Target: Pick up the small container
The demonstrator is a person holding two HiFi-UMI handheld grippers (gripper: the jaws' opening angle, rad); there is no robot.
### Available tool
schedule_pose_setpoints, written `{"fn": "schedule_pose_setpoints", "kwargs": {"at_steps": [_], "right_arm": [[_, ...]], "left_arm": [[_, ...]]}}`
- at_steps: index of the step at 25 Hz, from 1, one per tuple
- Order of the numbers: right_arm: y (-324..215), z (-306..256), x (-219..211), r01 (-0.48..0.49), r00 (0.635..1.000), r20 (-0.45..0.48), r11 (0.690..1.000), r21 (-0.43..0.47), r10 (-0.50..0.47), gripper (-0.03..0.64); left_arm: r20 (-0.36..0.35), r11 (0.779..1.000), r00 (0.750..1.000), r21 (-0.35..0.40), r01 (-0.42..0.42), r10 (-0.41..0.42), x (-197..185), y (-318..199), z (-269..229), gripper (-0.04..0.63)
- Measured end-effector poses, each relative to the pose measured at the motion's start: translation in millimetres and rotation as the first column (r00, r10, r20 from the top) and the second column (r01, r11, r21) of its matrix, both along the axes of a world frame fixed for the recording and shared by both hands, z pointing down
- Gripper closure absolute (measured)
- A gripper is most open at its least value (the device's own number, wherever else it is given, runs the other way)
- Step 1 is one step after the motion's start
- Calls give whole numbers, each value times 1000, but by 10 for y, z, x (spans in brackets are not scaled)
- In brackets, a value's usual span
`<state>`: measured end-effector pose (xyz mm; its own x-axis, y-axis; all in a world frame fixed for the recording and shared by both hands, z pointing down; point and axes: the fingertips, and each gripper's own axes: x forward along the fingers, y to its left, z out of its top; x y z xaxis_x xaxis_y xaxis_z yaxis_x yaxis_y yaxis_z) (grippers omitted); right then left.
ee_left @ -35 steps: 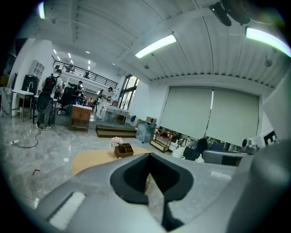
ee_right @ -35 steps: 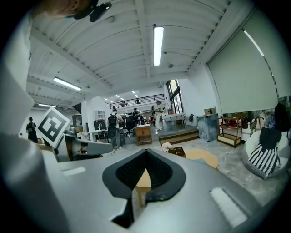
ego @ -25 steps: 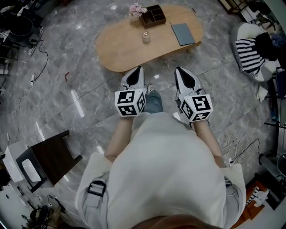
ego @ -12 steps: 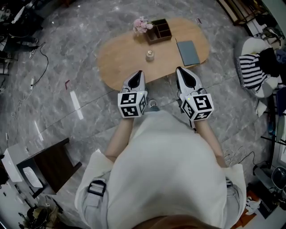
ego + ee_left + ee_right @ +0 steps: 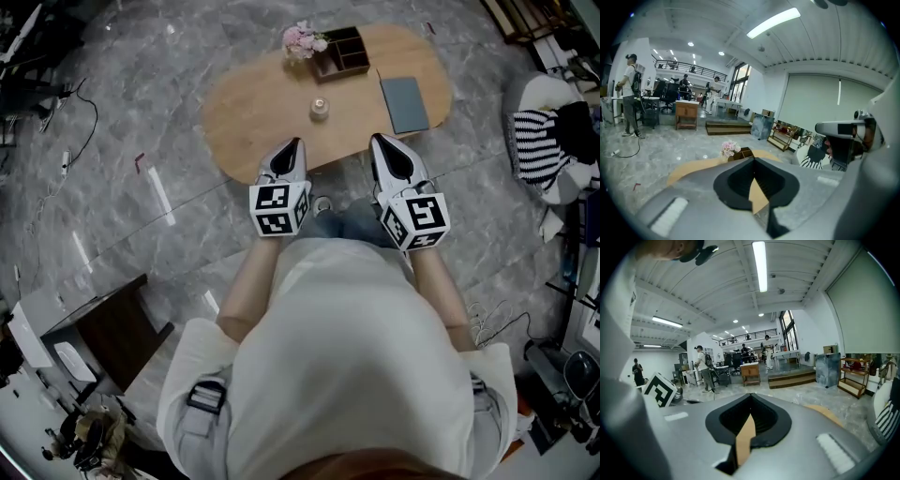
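Pickup not yet begun: the small container (image 5: 320, 108) stands untouched near the middle of the oval table (image 5: 246, 111), ahead of both tools. Left gripper (image 5: 294, 142) and right gripper (image 5: 379, 141) hover at the near edge, jaws clenched on nothing. Container appears upright, long axis vertical; approach, grasp and lift remain.

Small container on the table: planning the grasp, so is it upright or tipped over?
Upright: the small container stands on its base on the wooden table, its round top facing up.
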<state>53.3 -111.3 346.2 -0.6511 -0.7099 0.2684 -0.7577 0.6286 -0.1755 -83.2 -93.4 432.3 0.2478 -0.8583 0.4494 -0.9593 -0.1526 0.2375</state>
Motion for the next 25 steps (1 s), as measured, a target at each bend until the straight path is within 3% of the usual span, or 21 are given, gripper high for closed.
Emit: {"fn": "schedule_pose_setpoints", "kwargs": {"at_steps": [11,25], "right_arm": [[-551,495,-41,36,999,6,996,-79,-35,618],[-1062,1685,-138,90,994,-52,981,-170,-100,618]], "left_arm": [[-17,991,995,-93,98,-100,-171,-357,688,594],[1,977,990,-159,142,-143,-213,-824,1927,594]]}}
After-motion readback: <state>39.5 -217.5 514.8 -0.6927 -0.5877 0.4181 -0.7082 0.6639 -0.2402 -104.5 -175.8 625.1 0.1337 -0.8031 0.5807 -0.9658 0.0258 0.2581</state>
